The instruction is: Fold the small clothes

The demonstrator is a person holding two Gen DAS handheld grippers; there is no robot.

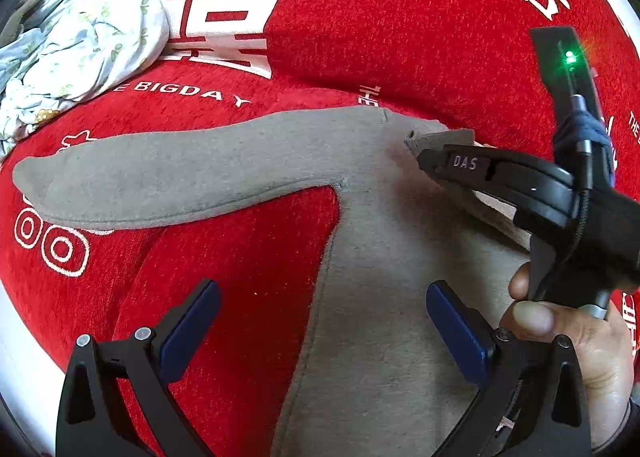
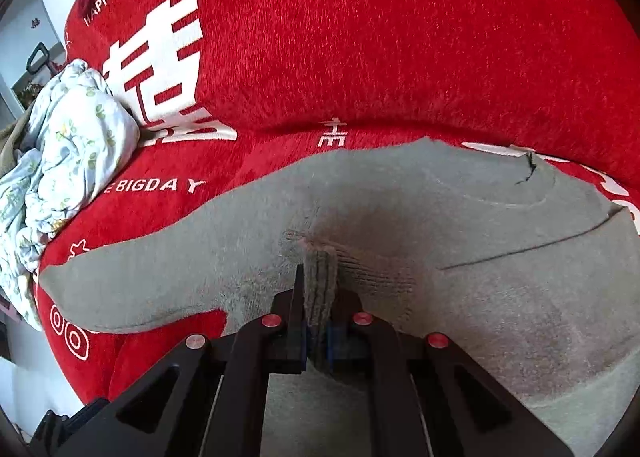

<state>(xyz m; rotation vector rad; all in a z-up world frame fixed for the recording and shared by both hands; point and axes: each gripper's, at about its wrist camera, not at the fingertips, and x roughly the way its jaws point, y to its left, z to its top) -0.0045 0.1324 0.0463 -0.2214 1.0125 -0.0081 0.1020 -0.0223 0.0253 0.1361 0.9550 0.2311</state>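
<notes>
A small grey sweater lies flat on the red sofa cover, one sleeve stretched out to the left. My left gripper hangs open just above the sweater's left side edge, nothing between its blue pads. My right gripper comes in from the right, shut on a folded edge of the grey fabric near the shoulder. In the right wrist view that gripper pinches a thick ribbed bunch of the grey sweater, lifted over the body; the neckline shows at the upper right.
A crumpled pale floral garment sits at the far left of the red cover with white lettering. A hand holds the right gripper's handle at the lower right. The sofa's backrest rises behind the sweater.
</notes>
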